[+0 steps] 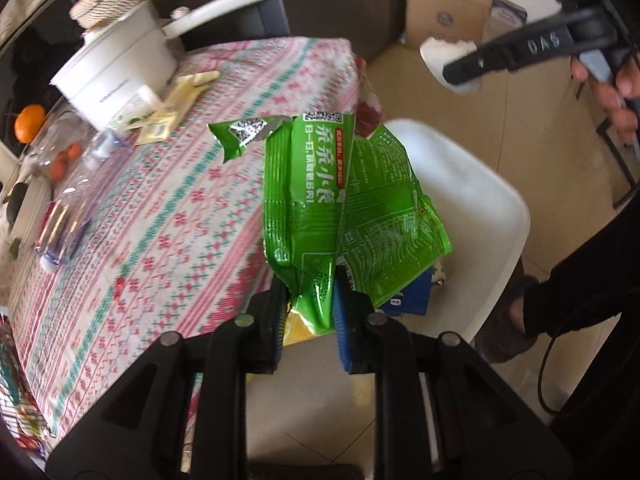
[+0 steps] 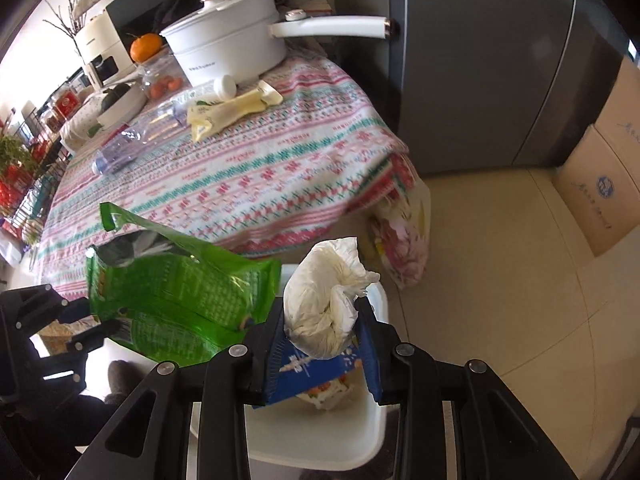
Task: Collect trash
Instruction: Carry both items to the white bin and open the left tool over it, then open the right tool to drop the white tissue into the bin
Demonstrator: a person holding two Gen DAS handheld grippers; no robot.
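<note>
Green snack wrapper is pinched by its lower edge between the closed jaws of the left gripper, standing up ahead of them over the white bin, while the right gripper jaws clamp a crumpled white tissue wad sitting between and above them.

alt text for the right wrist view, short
The right gripper pinches a crumpled white tissue wad above a white bin. At left, the left gripper holds an opened green snack bag beside a table with a patterned cloth.
</note>
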